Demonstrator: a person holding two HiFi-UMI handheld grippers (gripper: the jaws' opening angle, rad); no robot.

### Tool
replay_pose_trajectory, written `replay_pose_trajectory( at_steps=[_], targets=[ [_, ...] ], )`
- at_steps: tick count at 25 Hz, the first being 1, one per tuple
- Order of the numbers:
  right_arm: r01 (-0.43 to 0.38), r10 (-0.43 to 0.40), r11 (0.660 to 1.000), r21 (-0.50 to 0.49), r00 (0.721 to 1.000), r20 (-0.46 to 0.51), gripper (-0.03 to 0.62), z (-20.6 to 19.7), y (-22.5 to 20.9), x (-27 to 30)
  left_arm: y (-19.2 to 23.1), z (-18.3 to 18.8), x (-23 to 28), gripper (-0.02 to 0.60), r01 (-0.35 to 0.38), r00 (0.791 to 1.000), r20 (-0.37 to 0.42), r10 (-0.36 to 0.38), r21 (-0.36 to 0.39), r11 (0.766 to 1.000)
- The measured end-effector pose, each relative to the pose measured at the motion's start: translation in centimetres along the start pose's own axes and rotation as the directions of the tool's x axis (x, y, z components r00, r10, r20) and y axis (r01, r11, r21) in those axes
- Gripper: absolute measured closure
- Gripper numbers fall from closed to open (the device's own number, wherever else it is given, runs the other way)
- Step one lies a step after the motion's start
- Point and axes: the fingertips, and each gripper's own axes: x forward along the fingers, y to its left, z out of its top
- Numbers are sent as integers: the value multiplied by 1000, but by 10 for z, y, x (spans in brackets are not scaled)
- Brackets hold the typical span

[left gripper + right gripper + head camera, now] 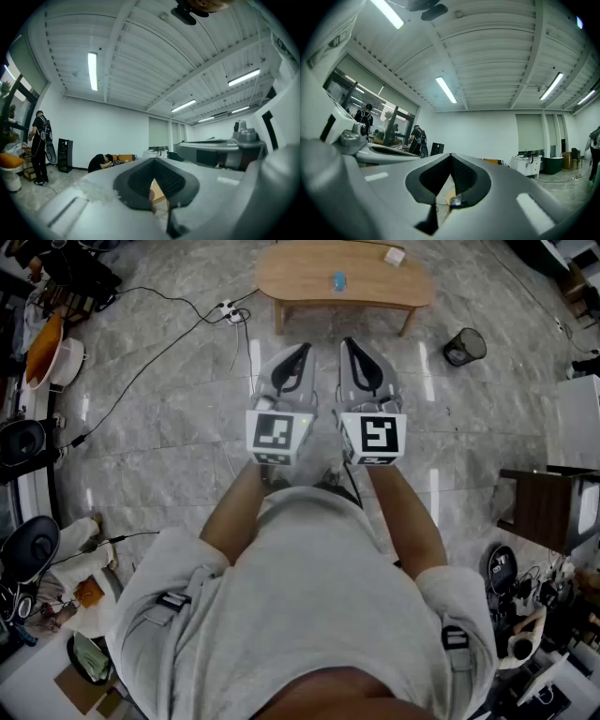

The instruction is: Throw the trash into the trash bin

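Both grippers are held level, side by side, over a glossy grey marble-tiled floor (169, 427); the left gripper (300, 349) has its grey moulded jaws pressed together at the tips, nothing between the ribbed black pads; the right gripper (350, 342) is likewise closed and empty. Ahead stands a low wooden table (300, 277) with a rounded, oval top. A small blue item (337, 280) sits near the tabletop's middle, and a small white box (394, 255) lies by its far right edge, both well beyond the jaws. A black mesh trash bin (465, 346) stands on the floor off the table's right end. Open floor lies between grippers and table; a white plug strip (228, 311) with cables lies by the table's left end.
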Motion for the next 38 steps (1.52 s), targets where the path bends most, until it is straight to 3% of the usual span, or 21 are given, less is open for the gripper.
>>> replay_pose_trajectory(
  at_steps=[10, 27, 38],
  targets=[
    [2, -2, 1000, -7, 1000, 3, 588, -6, -16, -3, -14, -5, 14, 563, 2, 1000, -11, -3, -6, 1000],
    [-29, 29, 1000, 4, 1000, 2, 586, -26, -69, -13, -46, -21, 47, 561, -61, 998, -28, 60, -12, 998],
    [-36, 38, 999, 32, 998, -54, 586, -61, -90, 50, -8, -45, 113, 562, -57, 996, -65, 54, -33, 998]
  ],
)
